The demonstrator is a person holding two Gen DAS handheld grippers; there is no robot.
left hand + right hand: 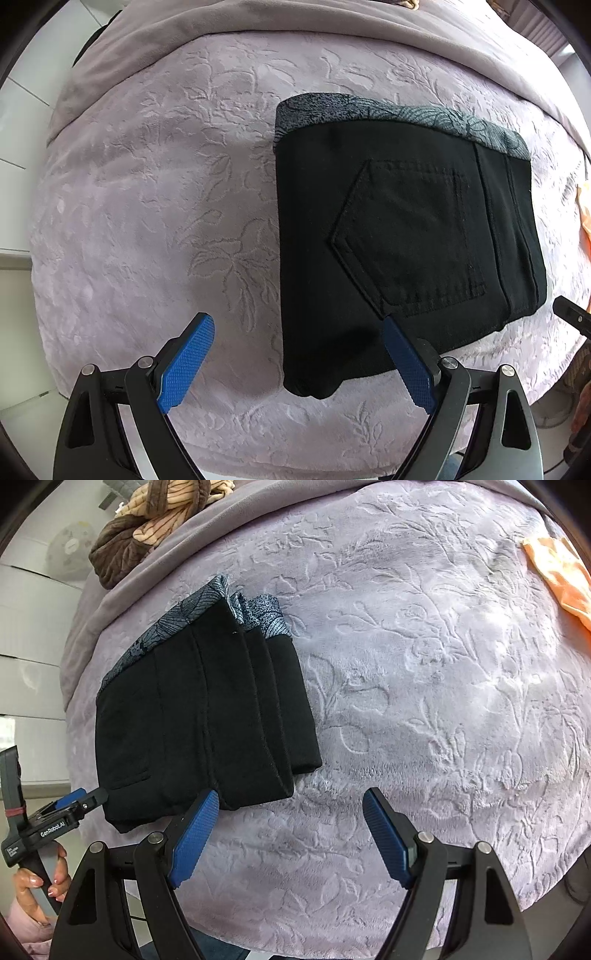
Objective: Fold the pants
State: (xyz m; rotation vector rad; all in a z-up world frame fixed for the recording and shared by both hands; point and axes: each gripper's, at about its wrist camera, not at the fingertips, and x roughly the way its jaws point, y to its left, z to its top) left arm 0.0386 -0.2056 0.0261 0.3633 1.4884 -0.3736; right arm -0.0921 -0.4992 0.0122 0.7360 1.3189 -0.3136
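The black pants [402,251] lie folded into a compact rectangle on the lilac embossed bedspread [155,192], back pocket up, on top of a grey patterned folded cloth [369,110]. My left gripper [295,363] is open and empty, just above the near left corner of the pants. In the right wrist view the folded pants [207,720] show stacked layers. My right gripper [290,834] is open and empty, just off their near right corner. The left gripper [79,801] also shows there at the pants' near left edge.
A brown and tan striped garment [155,520] lies bunched at the far end of the bed. An orange cloth [561,576] lies at the right edge. The bed's near edge runs just below both grippers. White floor tiles [22,110] show to the left.
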